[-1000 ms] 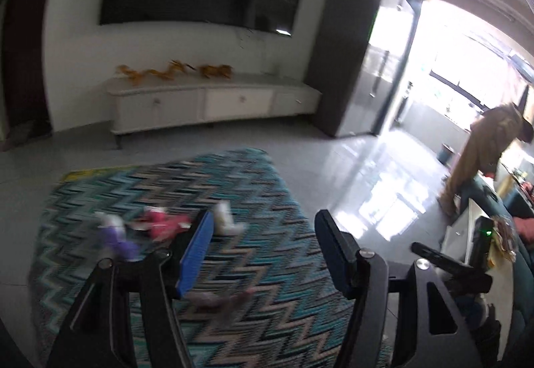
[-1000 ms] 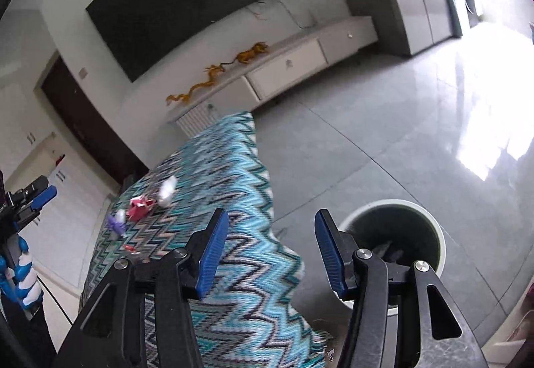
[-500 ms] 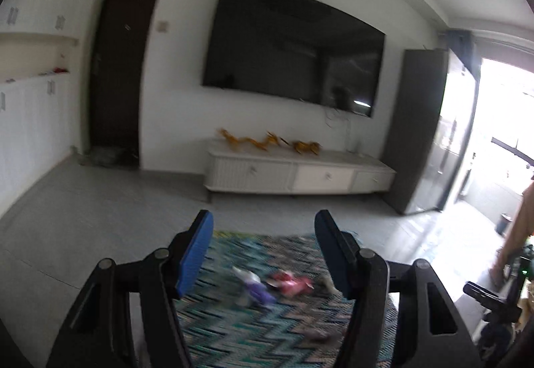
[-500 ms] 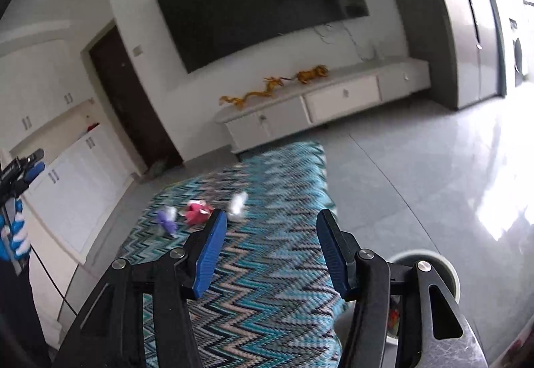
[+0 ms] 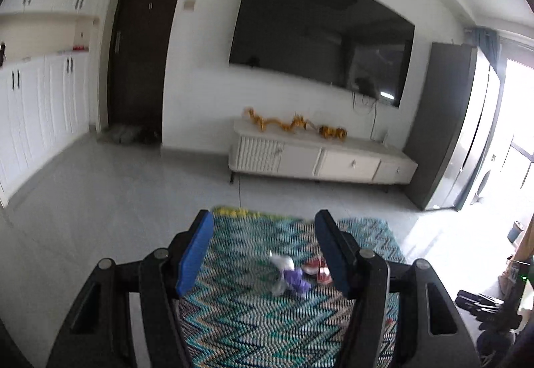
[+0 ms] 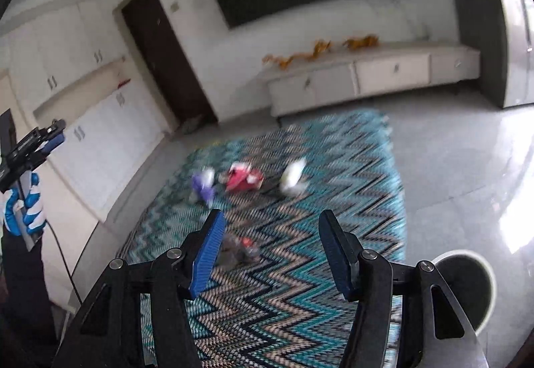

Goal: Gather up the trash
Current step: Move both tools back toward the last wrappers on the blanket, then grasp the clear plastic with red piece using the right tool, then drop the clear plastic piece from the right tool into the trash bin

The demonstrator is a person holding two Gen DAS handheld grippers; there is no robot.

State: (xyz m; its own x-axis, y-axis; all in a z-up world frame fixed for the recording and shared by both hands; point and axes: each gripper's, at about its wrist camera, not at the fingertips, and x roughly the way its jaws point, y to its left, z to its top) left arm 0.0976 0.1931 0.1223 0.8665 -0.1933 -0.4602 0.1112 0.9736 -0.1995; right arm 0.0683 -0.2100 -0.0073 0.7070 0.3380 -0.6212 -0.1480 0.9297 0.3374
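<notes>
While both our tools hang spread apart with nothing in them, the left gripper [image 5: 263,249] and right gripper [image 6: 270,251] look out over the zigzag rug [image 6: 300,268]. The trash sits mid-rug: a purple wrapper [image 6: 202,185], a red wrapper [image 6: 243,180] and a white scrap [image 6: 293,177] in a loose row, plus a blurry dark piece [image 6: 238,249] nearer us. The bin [image 6: 474,288] stands just off the rug's right edge, on bare grey floor [image 6: 450,161] running out to the TV cabinet [image 5: 320,161].

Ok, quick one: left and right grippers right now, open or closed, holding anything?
Left gripper: open, holding nothing, above the rug.
Right gripper: open, holding nothing, above the rug, trash bin beside it.
</notes>
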